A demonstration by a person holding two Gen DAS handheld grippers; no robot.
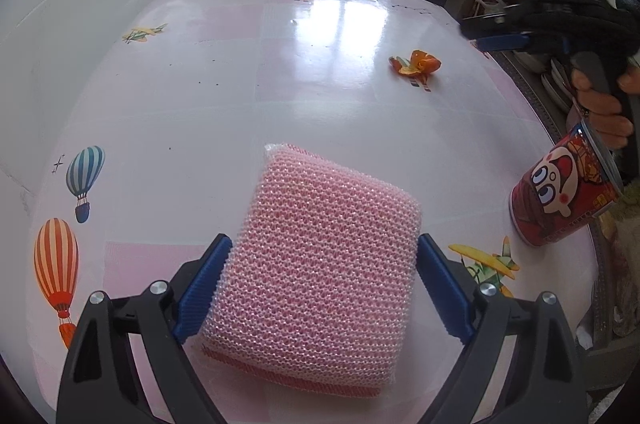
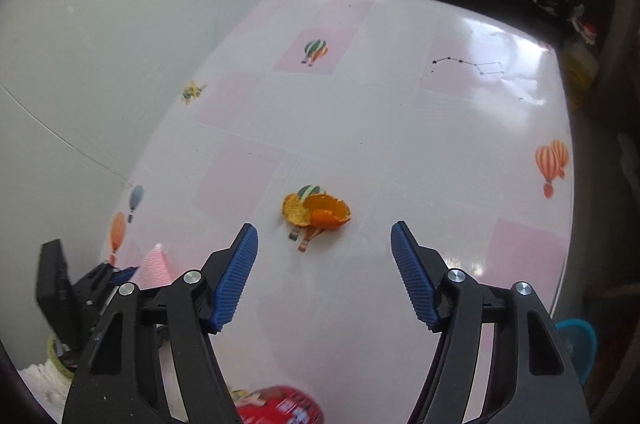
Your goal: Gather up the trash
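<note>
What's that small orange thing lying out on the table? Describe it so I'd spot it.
On the glossy pink-and-white table, just ahead of the open right gripper, lies a curled orange citrus peel. Unlike the flat printed balloons around it, it stands up from the surface, overlapping one balloon print.

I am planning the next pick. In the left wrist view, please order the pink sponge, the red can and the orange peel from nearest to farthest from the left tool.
1. Pink sponge: between the left tool's fingers.
2. Red can: at the right table edge.
3. Orange peel: farther up the table, right of centre.
</note>
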